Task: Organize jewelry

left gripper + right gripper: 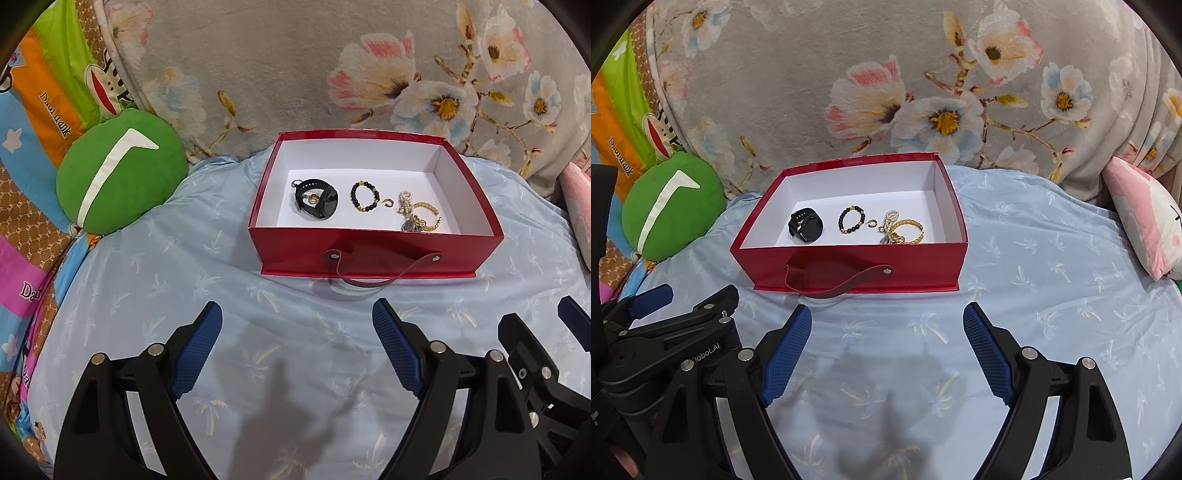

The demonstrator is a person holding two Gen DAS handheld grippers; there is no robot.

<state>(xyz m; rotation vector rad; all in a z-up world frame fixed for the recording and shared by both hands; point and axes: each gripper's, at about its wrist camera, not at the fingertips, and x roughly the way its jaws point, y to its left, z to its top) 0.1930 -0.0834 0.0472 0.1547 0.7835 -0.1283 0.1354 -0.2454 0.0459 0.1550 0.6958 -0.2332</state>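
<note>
Bright, sharp, soft shadows, perhaps overhead light

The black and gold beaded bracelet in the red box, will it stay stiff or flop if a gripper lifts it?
The beaded bracelet is separate beads on a loop, so it would probably sag from one pinch point. The round beads look smooth and may slip between pads. It lies flat in the red box, so it is unlikely to roll.

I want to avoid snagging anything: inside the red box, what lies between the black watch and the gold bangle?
The black-and-gold bead bracelet, then a small gold ring and a pearly piece against the gold bangle; black watch at left. Right wrist view.
</note>
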